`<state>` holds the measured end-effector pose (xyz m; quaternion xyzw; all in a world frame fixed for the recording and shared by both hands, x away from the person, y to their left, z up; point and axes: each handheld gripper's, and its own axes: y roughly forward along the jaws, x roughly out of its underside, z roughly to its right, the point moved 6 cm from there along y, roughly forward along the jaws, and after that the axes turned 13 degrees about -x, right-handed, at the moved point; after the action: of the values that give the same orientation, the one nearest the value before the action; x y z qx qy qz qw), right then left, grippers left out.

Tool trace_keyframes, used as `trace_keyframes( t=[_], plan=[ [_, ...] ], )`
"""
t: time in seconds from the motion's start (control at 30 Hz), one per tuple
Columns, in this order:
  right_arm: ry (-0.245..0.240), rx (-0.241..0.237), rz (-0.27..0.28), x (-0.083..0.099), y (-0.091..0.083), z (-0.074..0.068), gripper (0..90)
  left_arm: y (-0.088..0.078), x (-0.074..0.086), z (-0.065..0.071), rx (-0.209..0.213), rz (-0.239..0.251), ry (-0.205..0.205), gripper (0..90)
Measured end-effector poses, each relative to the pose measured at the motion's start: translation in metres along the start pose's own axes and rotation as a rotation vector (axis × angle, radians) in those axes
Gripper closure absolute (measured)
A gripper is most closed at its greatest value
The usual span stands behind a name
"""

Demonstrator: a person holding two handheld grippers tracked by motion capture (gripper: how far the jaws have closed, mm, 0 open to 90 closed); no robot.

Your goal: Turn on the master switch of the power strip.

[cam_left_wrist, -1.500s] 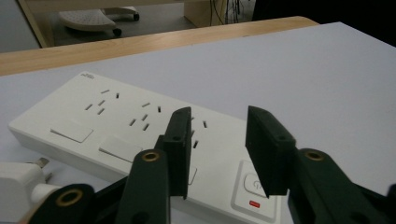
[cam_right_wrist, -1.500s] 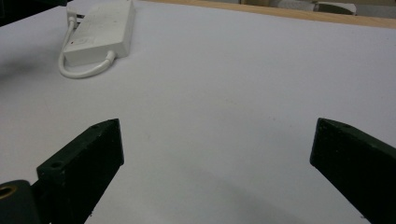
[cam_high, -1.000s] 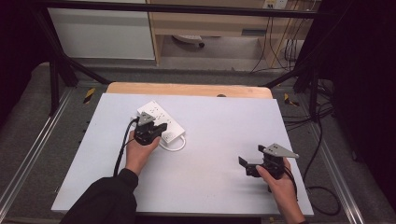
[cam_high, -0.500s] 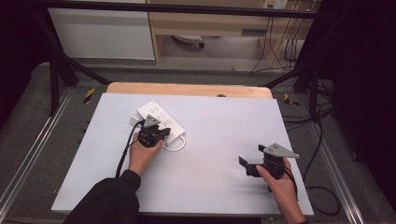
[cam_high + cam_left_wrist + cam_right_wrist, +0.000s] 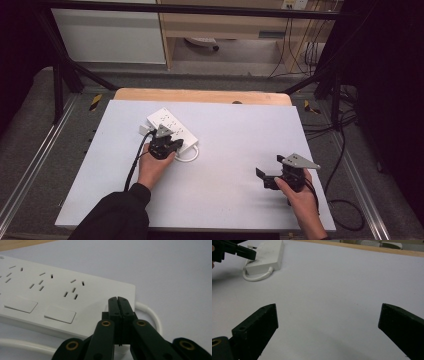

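Two grippers at a white power strip

We see the left gripper [image 5: 172, 145] with jaws pressed together, holding nothing, its tips at the near end of the power strip [image 5: 172, 128] on the grey table [image 5: 230, 135], beside the looped white cord [image 5: 150, 313]. Well apart, the right gripper [image 5: 329, 330] hovers with jaws spread wide

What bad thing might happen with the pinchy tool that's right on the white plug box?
The left gripper is shut, its tip at the end of the white power strip near a rocker switch. Pushing there might flip a switch or slide the strip across the table. The white cable loops right beside the tip, so it might snag. The right gripper sits open and far away, so it cannot steady anything.
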<state>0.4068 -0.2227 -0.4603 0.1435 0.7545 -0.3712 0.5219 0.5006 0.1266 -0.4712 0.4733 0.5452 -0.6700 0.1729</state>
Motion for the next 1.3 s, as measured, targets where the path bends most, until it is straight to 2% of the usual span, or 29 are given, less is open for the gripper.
trace_keyframes(
  t=[0.53,0.83,1.3],
  plan=[
    [-0.006,0.000,-0.002,-0.0008,-0.0002,-0.0001,3.2,0.0019,0.0012,0.0013,0.000,-0.006,0.001,90.0],
    [-0.005,-0.003,-0.008,-0.0008,0.0000,-0.0003,3.3,0.0018,0.0015,0.0026,-0.018,-0.003,0.031,90.0],
    [-0.004,-0.006,-0.010,-0.0011,-0.0001,-0.0008,3.2,0.0032,0.0017,0.0030,-0.015,-0.009,0.025,90.0]
  ],
)
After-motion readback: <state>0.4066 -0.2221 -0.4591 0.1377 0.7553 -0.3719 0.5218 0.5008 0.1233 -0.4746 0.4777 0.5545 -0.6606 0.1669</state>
